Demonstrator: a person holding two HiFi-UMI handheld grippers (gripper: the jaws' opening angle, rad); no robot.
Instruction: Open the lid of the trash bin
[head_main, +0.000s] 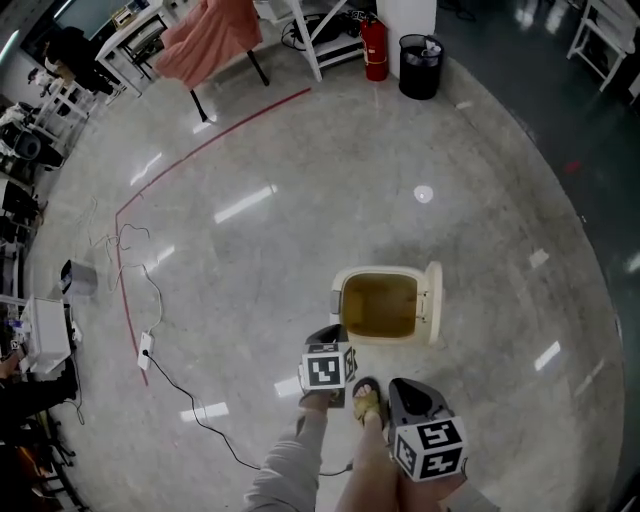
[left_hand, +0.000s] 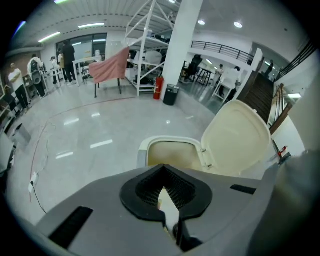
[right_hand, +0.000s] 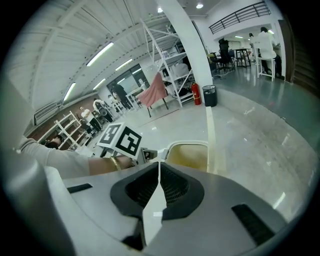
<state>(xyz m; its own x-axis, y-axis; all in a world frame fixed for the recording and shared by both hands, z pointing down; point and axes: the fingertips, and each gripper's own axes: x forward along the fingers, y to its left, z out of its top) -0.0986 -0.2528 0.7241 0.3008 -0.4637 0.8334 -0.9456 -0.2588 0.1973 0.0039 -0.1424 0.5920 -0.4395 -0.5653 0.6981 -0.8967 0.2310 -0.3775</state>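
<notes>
The cream trash bin (head_main: 345, 290) stands on the floor with its lid (head_main: 433, 300) swung up at the right side, so the brownish inside shows. In the left gripper view the bin (left_hand: 142, 147) is just past the jaws and the raised lid (left_hand: 237, 140) faces me. My left gripper (head_main: 335, 338) is shut and empty, its tip near the bin's near left corner. Farther back and to the right, my right gripper (head_main: 402, 388) is also shut with nothing in it. The right gripper view shows the bin (right_hand: 187, 155), the lid (right_hand: 210, 135) edge-on, and the left gripper (right_hand: 149, 154) beside the bin.
A sandalled foot (head_main: 365, 400) stands between the grippers, close to the bin. Far off are a red fire extinguisher (head_main: 374, 48), a black waste basket (head_main: 420, 65) and a pink cloth (head_main: 205, 35) over a table. A cable (head_main: 150, 350) and red tape line (head_main: 125, 270) run along the left floor.
</notes>
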